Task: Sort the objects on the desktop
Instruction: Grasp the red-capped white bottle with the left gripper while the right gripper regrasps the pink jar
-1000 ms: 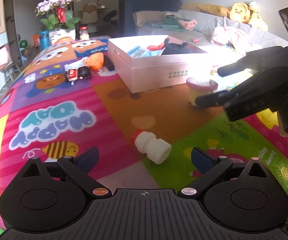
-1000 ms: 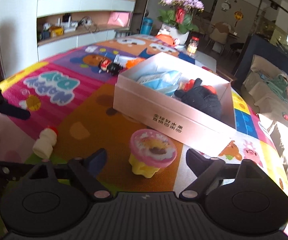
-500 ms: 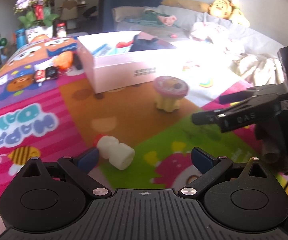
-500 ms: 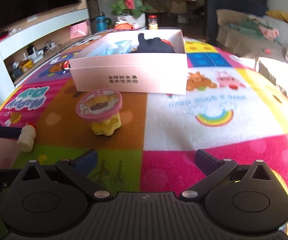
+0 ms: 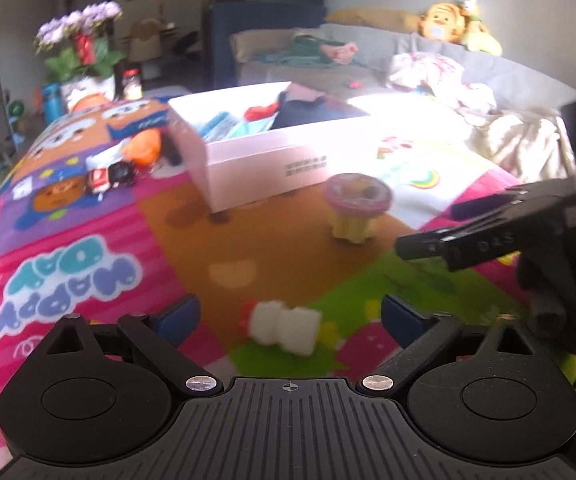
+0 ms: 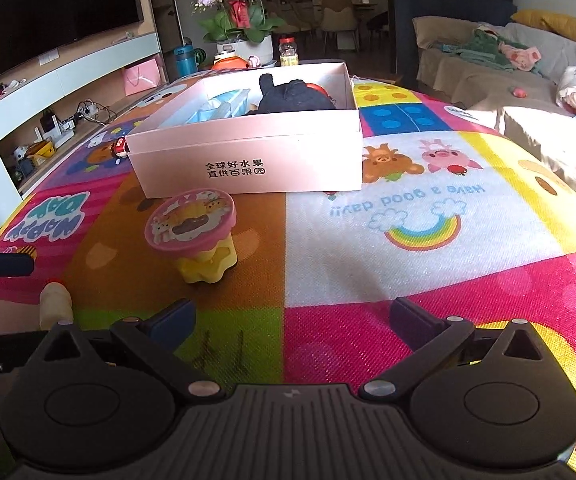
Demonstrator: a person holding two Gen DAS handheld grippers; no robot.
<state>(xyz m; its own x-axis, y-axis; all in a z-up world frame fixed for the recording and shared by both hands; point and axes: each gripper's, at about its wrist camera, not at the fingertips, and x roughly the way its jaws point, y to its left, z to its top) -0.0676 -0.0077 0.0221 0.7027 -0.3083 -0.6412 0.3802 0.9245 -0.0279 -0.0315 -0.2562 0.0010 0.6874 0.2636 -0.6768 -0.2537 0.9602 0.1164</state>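
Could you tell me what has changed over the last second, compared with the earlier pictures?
The left tongs have swung so the small white bottle, earlier ahead and off-centre, now lies between their open fingers, not yet gripped. The right tongs have drawn back and turned; the pink-lidded yellow cup now sits ahead to their left. Both tongs are open and empty throughout. Bottle, cup and pink box stayed put.

Mat (image 6: 368, 240): woven-textured, matt print. Box (image 6: 288, 152): smooth matt cardboard. Cup toy (image 6: 195, 232): glossy plastic. Tongs (image 6: 292, 316): matt black plastic.
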